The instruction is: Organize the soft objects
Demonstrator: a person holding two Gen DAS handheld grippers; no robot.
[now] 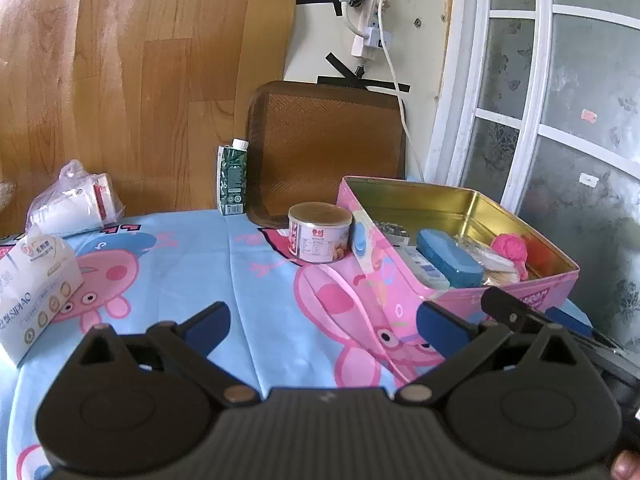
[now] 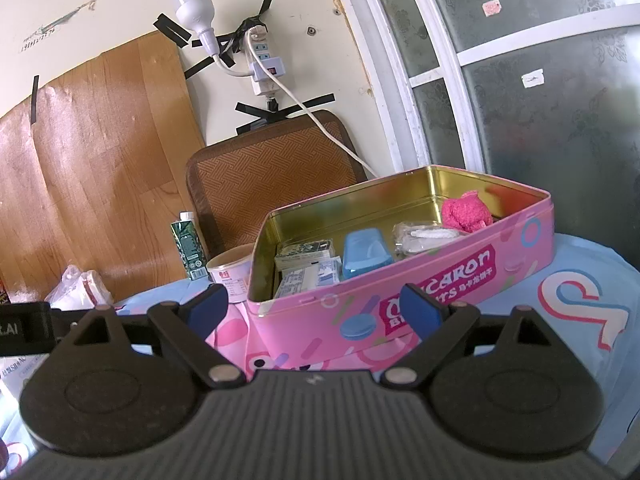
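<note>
An open pink tin box (image 1: 404,280) (image 2: 460,276) with a gold inside stands on the cartoon-print cloth. In it lie a pink fuzzy bundle (image 1: 510,250) (image 2: 466,210), a blue pouch (image 1: 448,258) (image 2: 362,256), a clear packet with white things (image 2: 422,236) and flat printed packs (image 2: 304,276). My left gripper (image 1: 322,322) is open and empty, above the cloth left of the box. My right gripper (image 2: 316,306) is open and empty, just in front of the box's near wall.
A small round can (image 1: 320,238) (image 2: 232,274) stands beside the box. A green carton (image 1: 232,180) (image 2: 186,250), a woven brown tray (image 1: 326,148), a plastic bag (image 1: 74,204) and a tissue pack (image 1: 34,288) are at the back and left. The right gripper's body (image 1: 560,328) shows beside the left one.
</note>
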